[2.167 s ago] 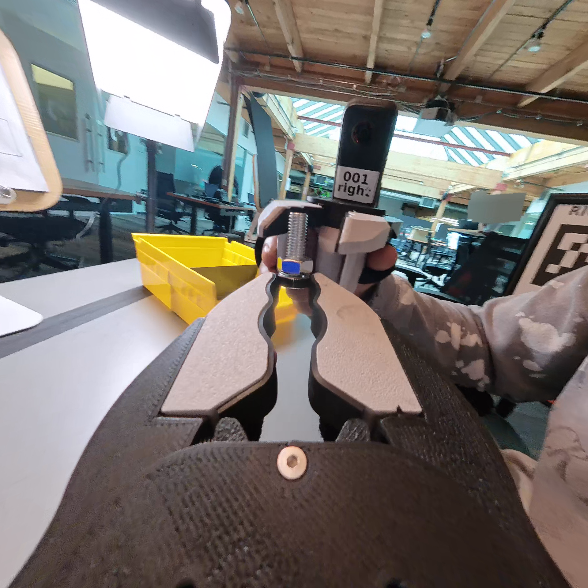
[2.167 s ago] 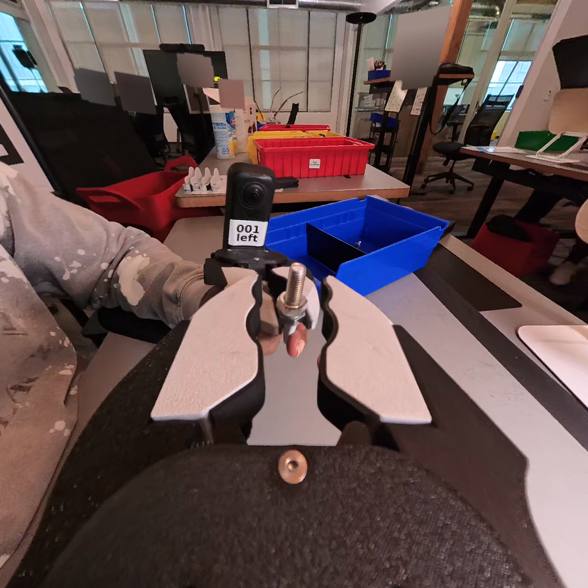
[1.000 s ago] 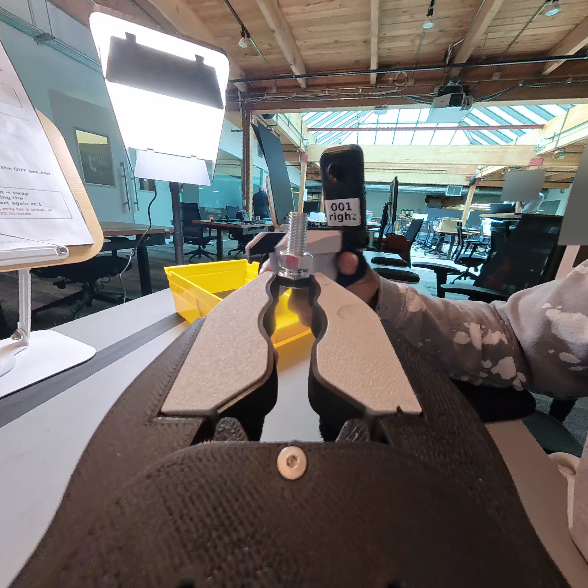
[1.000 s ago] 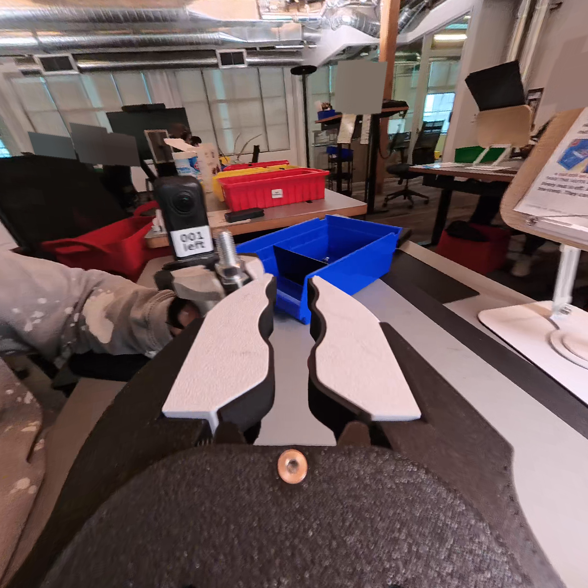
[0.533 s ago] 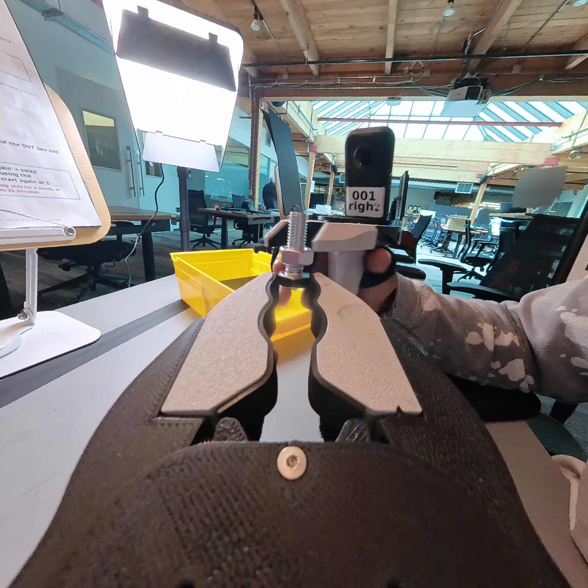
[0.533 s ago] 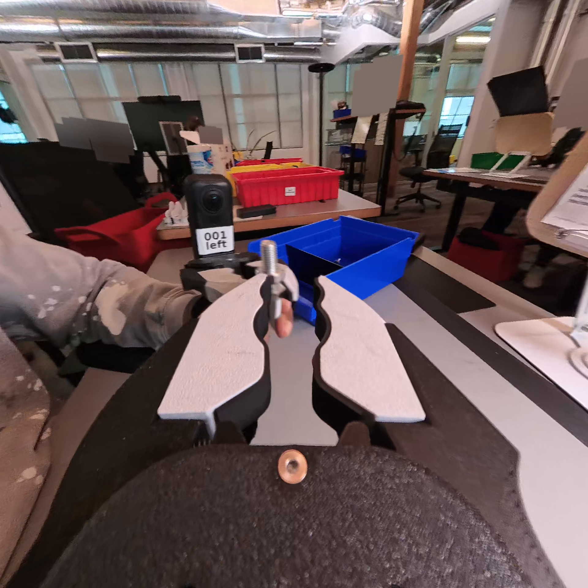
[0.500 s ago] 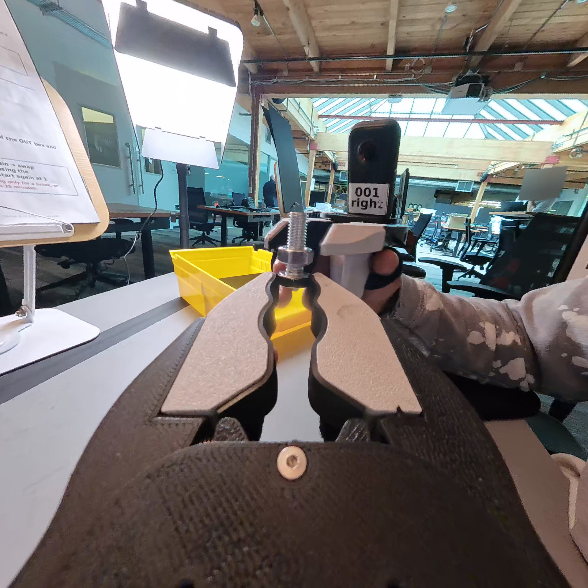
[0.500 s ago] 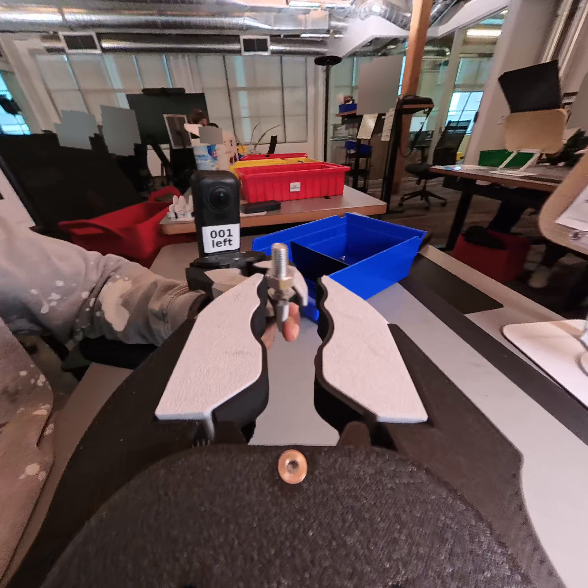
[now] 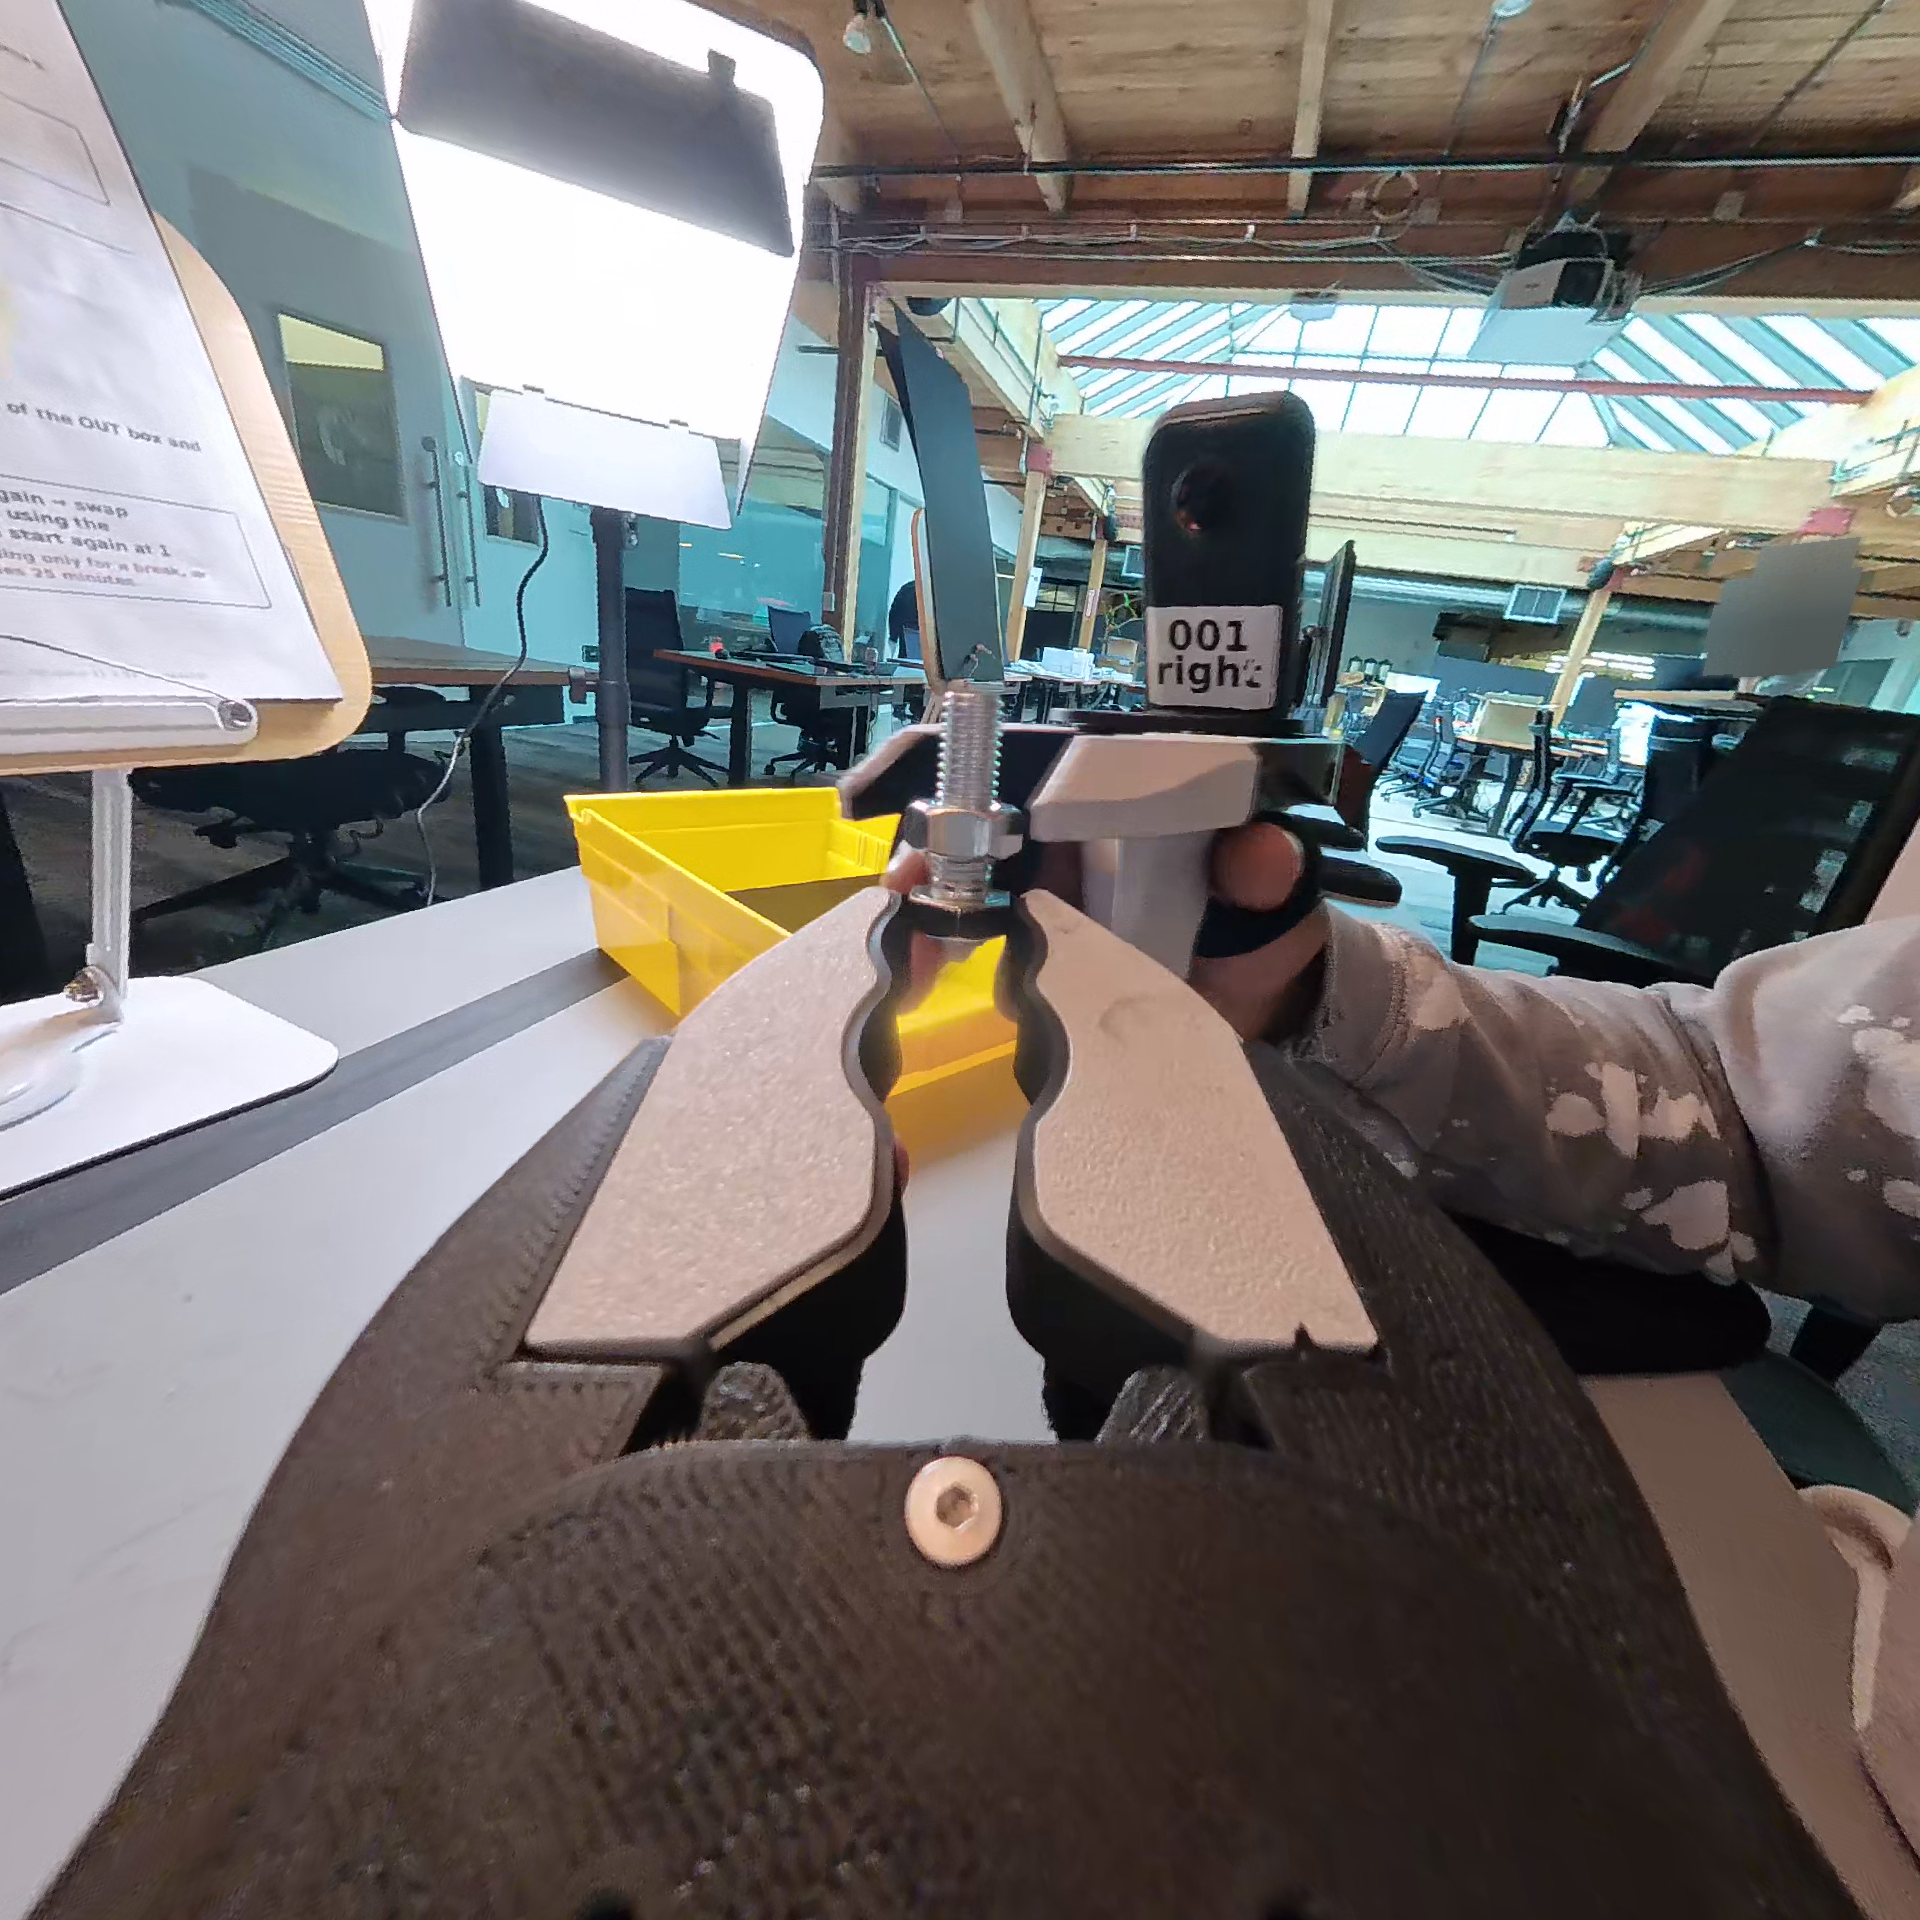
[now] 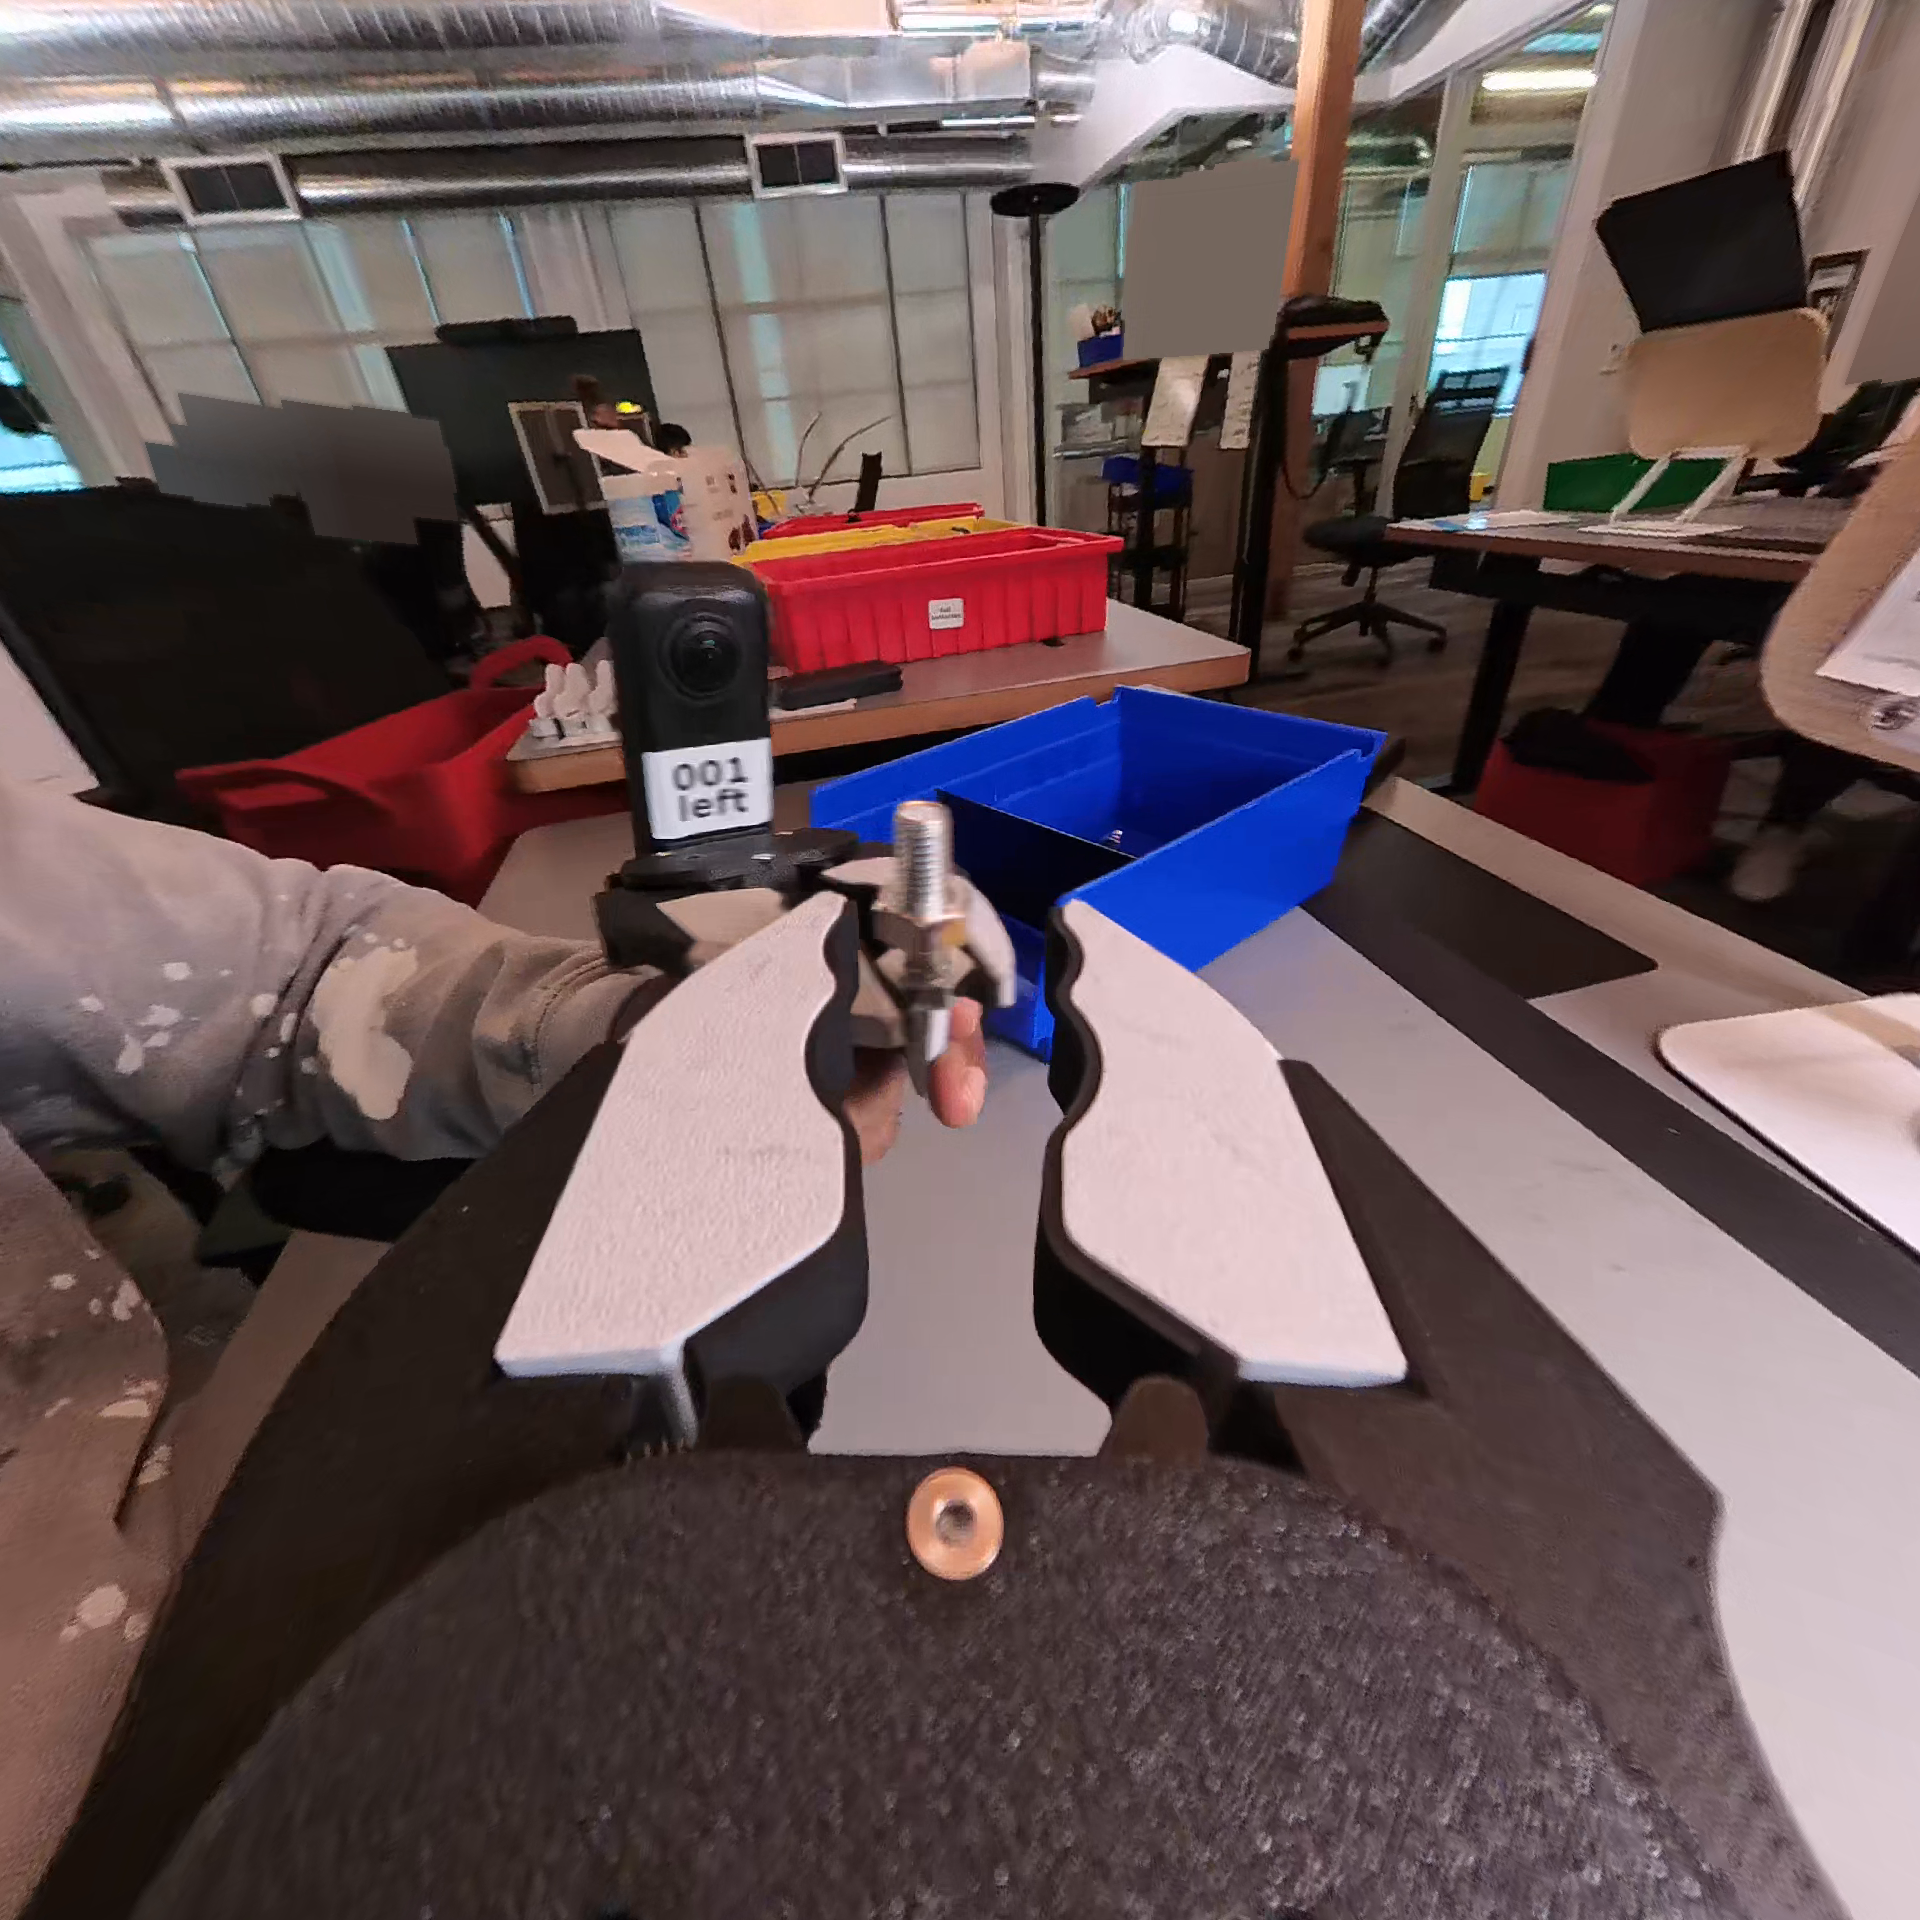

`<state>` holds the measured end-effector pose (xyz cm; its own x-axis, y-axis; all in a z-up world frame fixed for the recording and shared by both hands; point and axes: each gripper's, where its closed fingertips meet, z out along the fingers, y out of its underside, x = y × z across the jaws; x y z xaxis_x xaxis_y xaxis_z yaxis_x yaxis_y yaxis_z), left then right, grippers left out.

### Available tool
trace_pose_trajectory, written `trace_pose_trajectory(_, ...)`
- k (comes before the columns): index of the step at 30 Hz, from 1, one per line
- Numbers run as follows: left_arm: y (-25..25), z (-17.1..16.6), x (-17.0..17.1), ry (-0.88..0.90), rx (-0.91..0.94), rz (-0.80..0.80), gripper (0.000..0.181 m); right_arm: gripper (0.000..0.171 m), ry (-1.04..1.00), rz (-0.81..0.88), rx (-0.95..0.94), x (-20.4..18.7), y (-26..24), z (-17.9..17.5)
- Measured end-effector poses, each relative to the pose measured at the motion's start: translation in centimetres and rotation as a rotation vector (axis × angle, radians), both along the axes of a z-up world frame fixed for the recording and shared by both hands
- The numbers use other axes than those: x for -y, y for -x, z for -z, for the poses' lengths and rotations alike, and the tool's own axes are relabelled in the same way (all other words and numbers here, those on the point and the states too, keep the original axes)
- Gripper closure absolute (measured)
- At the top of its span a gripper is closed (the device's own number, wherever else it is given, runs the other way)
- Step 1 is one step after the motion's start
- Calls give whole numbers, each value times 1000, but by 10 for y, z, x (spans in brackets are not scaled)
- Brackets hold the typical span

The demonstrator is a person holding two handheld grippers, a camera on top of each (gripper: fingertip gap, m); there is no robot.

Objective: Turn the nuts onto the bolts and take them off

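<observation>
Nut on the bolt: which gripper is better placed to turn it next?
Right. The right gripper is open, fingers flanking the nut; the left gripper is shut on the head of the bolt, holding it upright.

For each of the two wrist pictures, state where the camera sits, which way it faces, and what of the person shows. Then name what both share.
Left wrist view: rides the left gripper, facing the yellow bin; right gripper and sleeve show.
Right wrist view: rides the right gripper, facing the blue bin; a fingertip shows.
Shared: the bolt with its nut, and the table.
</observation>
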<state>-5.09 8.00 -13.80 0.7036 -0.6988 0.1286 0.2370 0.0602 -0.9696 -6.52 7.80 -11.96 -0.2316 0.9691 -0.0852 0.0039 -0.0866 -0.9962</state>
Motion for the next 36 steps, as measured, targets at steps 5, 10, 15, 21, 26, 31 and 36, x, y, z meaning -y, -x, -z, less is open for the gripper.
trace_pose_trajectory(5,1,-9,4,-25,6,0,163,158,25,145,-15,-38,-10,-1)
trace_pose_trajectory(10,-1,-2,1,3,4,-2,163,132,16,-9,-2,0,-3,-5)
trace_pose_trajectory(15,4,-8,3,-7,34,9,163,161,39,133,-11,-29,-6,-4)
trace_pose_trajectory(21,3,-8,3,-7,18,2,163,135,37,29,-4,-12,-7,-8)
trace_pose_trajectory(26,1,-8,4,-4,17,2,163,132,39,22,2,-6,-2,-4)
trace_pose_trajectory(31,1,-11,5,-12,15,12,163,149,76,126,-19,-35,-12,-8)
trace_pose_trajectory(36,-2,-6,4,-1,8,11,163,132,30,19,0,-3,-2,-8)
